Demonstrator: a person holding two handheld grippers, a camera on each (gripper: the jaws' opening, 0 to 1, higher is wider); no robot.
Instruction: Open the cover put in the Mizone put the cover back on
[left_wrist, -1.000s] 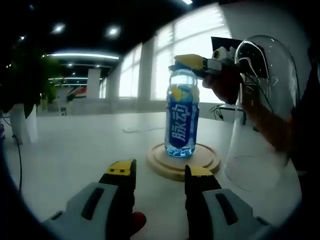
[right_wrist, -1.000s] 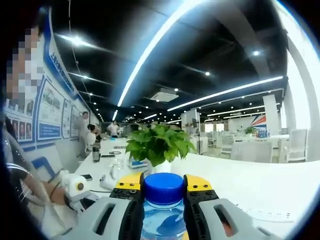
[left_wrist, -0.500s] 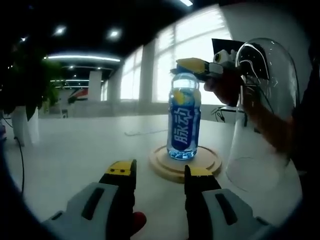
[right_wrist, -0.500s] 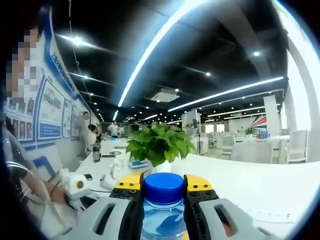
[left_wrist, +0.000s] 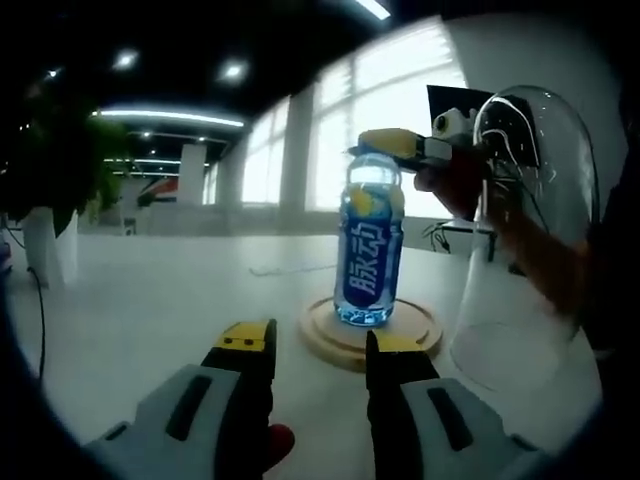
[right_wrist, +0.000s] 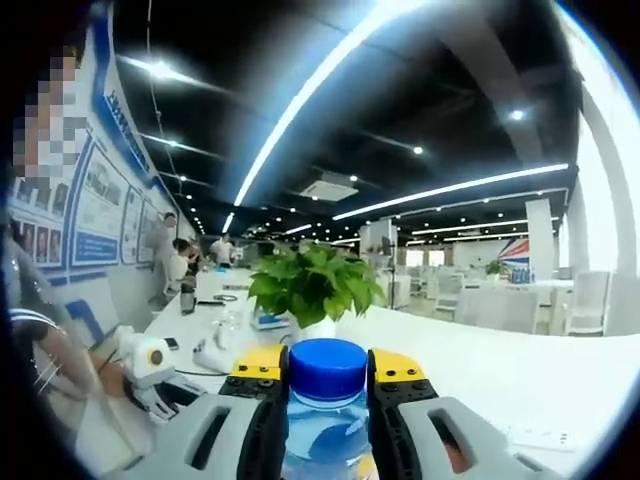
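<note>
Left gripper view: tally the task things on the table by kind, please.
Mizone bottle: 1
Round wooden base: 1
Clear glass dome cover: 1
Total: 3

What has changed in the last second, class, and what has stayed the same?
Little has changed: the right claw remains shut on the bottle by its cap, standing it on the wooden base. The left claw stays open. The glass cover still stands beside the base.
</note>
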